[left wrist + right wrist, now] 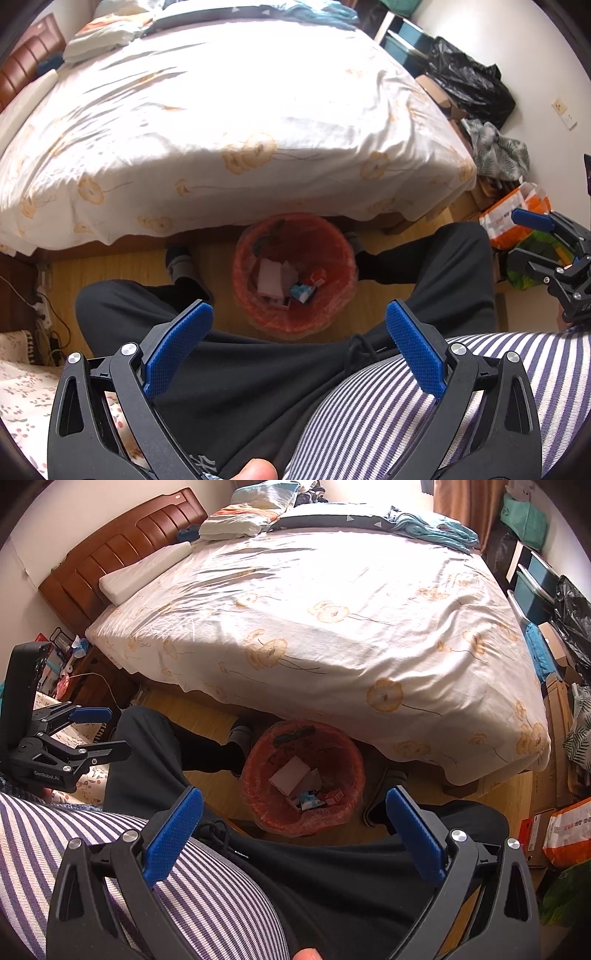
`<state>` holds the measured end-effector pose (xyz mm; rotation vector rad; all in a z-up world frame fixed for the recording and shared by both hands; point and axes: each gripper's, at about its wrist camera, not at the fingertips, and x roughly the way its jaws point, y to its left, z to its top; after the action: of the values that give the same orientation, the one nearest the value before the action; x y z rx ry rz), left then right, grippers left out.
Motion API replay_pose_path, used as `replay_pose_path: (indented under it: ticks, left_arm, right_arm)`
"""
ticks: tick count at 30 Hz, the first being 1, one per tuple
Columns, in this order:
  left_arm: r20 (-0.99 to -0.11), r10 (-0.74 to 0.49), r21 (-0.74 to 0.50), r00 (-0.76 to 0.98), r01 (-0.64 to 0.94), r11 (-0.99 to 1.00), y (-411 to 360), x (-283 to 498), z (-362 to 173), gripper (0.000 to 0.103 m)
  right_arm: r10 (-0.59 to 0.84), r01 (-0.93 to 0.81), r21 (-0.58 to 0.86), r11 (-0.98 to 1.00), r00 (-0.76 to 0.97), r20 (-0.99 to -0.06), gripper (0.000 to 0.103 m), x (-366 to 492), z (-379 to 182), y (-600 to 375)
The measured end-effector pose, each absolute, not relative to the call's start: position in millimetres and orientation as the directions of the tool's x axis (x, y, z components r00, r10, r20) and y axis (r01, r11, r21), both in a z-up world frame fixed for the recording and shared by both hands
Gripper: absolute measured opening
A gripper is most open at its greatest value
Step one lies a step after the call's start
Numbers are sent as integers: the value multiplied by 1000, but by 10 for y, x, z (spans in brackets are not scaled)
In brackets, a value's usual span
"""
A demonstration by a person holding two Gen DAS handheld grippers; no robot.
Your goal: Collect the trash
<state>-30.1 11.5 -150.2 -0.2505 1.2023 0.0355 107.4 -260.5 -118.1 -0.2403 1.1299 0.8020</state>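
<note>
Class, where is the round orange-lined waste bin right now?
In both wrist views the round orange-lined waste bin stands on the wooden floor, between the person's feet, against the bed's edge.

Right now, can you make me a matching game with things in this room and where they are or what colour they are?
Things:
1. trash bin
2. white paper scrap
3. headboard
4. left gripper

Descriptions:
A. brown wood, at the far end of the bed
B. open, holding nothing
C. lined with an orange bag, on the floor between the person's feet
D. lying inside the bin

Pairs: 1-C, 2-D, 3-A, 4-B
</note>
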Motion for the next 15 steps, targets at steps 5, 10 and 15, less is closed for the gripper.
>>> replay_pose_path:
  ticks: [5,10,15]
  left_arm:
    - [-927,-109,-175,358,-156,972,108,-295,-1504,97]
    - [-927,-112,-176,359,-151,973,98,-277,-1498,97]
    - [-927,-111,-175,359,-151,973,87,-267,-1496,97]
  right_arm:
    - [443,-674,214,707,186,-877,98,1074,-1181,-2600]
    - [441,-674,212,708,187,-878,98,1073,-1168,-2597]
    - [443,-674,214,707,187,-877,98,1089,-1176,-2603]
